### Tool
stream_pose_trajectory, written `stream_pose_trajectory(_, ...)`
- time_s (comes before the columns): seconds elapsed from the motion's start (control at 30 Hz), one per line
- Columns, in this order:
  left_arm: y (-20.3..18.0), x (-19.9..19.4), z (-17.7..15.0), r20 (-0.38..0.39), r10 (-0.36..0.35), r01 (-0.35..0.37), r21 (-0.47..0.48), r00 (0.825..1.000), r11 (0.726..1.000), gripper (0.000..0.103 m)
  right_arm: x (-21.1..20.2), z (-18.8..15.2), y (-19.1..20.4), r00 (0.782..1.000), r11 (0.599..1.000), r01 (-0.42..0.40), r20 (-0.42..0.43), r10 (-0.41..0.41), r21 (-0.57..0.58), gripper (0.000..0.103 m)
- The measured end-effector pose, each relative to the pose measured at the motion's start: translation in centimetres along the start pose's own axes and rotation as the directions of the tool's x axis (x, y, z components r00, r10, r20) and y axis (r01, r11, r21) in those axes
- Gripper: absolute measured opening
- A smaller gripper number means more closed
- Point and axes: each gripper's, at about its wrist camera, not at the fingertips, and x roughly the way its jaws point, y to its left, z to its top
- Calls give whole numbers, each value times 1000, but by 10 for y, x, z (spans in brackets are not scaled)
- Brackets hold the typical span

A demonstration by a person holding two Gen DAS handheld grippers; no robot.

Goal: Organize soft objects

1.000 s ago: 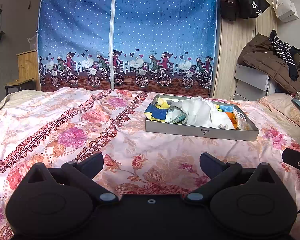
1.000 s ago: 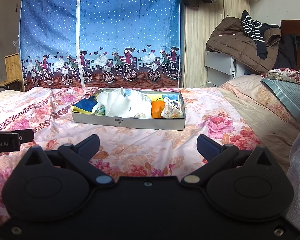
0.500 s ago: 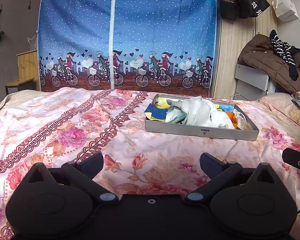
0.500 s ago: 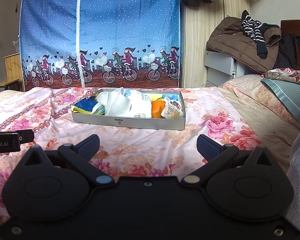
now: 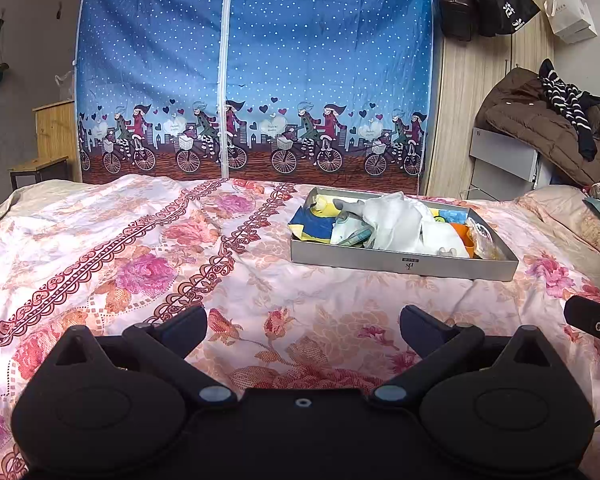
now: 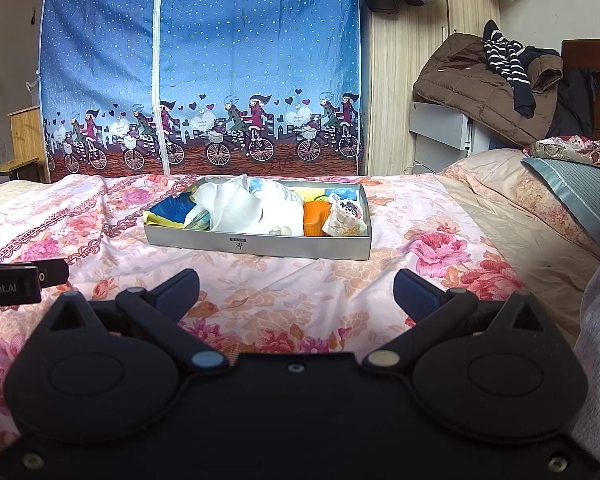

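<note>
A shallow grey box (image 5: 404,266) sits on the floral bedspread, ahead and to the right in the left wrist view and straight ahead in the right wrist view (image 6: 260,246). It holds soft items: a white cloth (image 5: 396,222) (image 6: 240,210), a blue and yellow cloth (image 5: 312,226) (image 6: 172,212), an orange piece (image 6: 316,218) and a small printed pouch (image 6: 346,220). My left gripper (image 5: 303,328) is open and empty, low over the bed, well short of the box. My right gripper (image 6: 296,290) is open and empty, also short of the box.
The floral bedspread (image 5: 160,256) spreads to the left. A blue fabric wardrobe (image 5: 252,80) stands behind the bed. A brown jacket (image 6: 472,80) lies on a grey unit at the right. Pillows (image 6: 572,196) lie at the right edge.
</note>
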Motion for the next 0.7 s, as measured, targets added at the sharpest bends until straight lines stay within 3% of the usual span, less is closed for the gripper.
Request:
stream_pose_trajectory(0.43,3,0,1,-8,17,-17,-9,1000,1000,102,0,0,1,1000,1000,0,-2,0,0,103)
stream_pose_trajectory(0.7,-1,-3,1,1,-22,22,42,1000,999,102,-1,-1,2,1000,1000,0,-3,0,0,103)
